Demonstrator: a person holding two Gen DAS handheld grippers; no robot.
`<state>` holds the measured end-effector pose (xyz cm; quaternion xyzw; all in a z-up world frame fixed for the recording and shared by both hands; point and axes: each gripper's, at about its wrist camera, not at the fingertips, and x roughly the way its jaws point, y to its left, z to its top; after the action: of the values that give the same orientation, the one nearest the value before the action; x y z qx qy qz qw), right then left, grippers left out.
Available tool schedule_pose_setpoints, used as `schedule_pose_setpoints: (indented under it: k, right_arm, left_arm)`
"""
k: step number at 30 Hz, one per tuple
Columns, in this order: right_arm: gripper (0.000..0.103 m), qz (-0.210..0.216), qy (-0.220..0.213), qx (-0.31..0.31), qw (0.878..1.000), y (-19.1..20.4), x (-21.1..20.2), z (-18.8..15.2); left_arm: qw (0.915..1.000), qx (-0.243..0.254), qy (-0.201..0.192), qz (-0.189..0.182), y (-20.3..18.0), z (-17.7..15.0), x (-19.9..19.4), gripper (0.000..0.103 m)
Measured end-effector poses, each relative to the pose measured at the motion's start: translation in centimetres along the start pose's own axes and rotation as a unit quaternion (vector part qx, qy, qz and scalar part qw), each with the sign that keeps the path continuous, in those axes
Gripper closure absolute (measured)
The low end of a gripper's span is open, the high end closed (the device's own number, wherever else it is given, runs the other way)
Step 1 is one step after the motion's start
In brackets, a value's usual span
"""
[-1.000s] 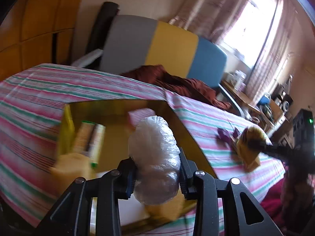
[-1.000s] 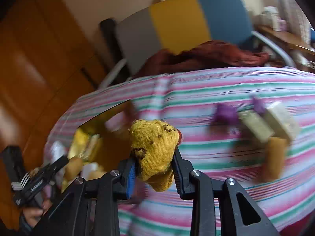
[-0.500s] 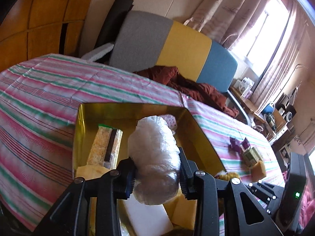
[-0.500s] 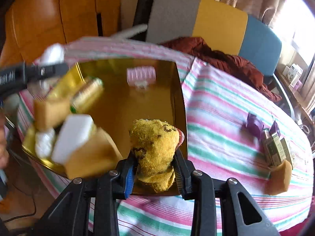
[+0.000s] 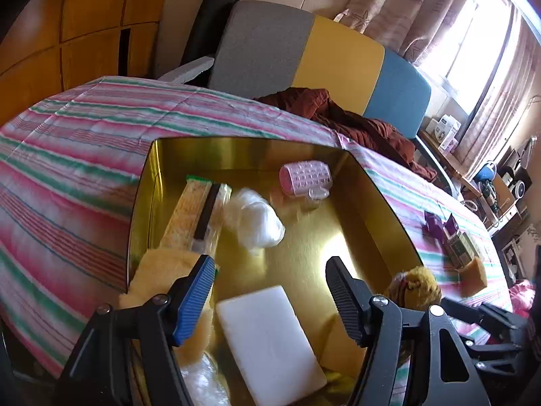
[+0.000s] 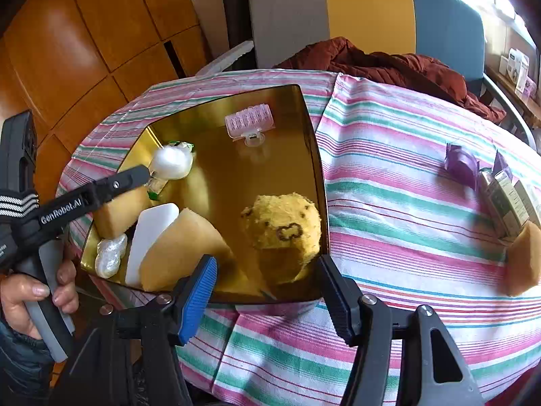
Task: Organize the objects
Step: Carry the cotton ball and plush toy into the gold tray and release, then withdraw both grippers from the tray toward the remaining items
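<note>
A gold tray [image 5: 236, 143] sits on the striped tablecloth [image 6: 389, 203]. My left gripper [image 5: 269, 264] hangs over it with its jaws opening and nothing between them. A crumpled white plastic bag [image 5: 257, 220] lies free in the tray just beyond the fingertips. My right gripper [image 6: 267, 264] is at the tray's near edge [image 6: 270, 301], jaws opening too. The yellow spotted cloth [image 6: 284, 226] rests inside the tray against its right wall, clear of both pads. The right wrist view also shows the left gripper [image 6: 145, 174] beside the white bag [image 6: 172, 164].
In the tray lie a pink hair roller [image 5: 304, 176], a white block [image 5: 270, 341], yellow sponges [image 6: 179, 247] and a long packet [image 5: 199, 213]. Purple wrappers [image 6: 461, 164], a small box [image 6: 507, 199] and a sponge [image 6: 522, 260] lie on the cloth at right. A hand [image 6: 30, 291] grips the left handle.
Both grippers have let go. The white bag dropped from the left jaws into the tray, and the yellow cloth left the right jaws and landed by the tray's right wall. Both hands sank lower.
</note>
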<state>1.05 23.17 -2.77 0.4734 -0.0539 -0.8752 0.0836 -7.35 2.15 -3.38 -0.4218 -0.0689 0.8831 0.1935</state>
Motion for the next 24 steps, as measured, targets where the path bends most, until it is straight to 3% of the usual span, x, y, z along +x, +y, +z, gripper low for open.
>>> schedule_pose_setpoints:
  k: [4, 7, 11, 13, 14, 15, 16, 17, 19, 24]
  right_arm:
    - [0.04, -0.011, -0.004, -0.008, 1.0, 0.4, -0.6, -0.5]
    - [0.04, -0.059, -0.012, -0.023, 0.998, 0.8, -1.4, -0.3]
    - [0.037, -0.164, -0.107, -0.058, 0.979, 2.2, -5.7, 0.3]
    - [0.0, -0.226, -0.128, -0.055, 0.964, 2.2, -6.3, 0.0]
    - [0.001, -0.222, -0.098, -0.044, 0.969, 1.4, -5.6, 0.0]
    - [0.015, -0.18, -0.056, -0.027, 0.982, 0.5, -4.5, -0.1]
    - [0.038, -0.136, -0.014, 0.012, 0.991, -1.0, -3.3, -0.6]
    - [0.044, -0.121, 0.006, 0.036, 0.992, -1.9, -2.6, -1.0]
    - [0.045, -0.102, 0.03, 0.07, 0.992, -3.3, -1.8, -1.6]
    - [0.044, -0.107, -0.01, 0.075, 0.991, -4.2, -3.0, -1.8]
  left_arm:
    - [0.9999, 0.005, 0.002, 0.01, -0.6, -0.7, -0.3, 0.034]
    - [0.9999, 0.009, -0.002, 0.014, -1.1, -1.0, -1.0, 0.033]
    - [0.9998, 0.01, -0.009, 0.014, -1.4, -1.0, -1.7, 0.032]
    - [0.9998, 0.009, -0.014, 0.012, -1.5, -0.9, -2.1, 0.032]
    - [0.9998, 0.009, -0.016, 0.01, -1.5, -0.8, -2.3, 0.032]
    - [0.9998, 0.009, -0.019, 0.007, -1.6, -0.7, -2.5, 0.032]
    - [0.9997, 0.009, -0.021, 0.005, -1.6, -0.7, -2.6, 0.031]
    - [0.9997, 0.009, -0.022, 0.004, -1.7, -0.7, -2.7, 0.031]
    - [0.9997, 0.009, -0.022, 0.001, -1.9, -0.7, -2.8, 0.031]
    - [0.9997, 0.013, -0.02, -0.005, -2.3, -0.8, -2.8, 0.031]
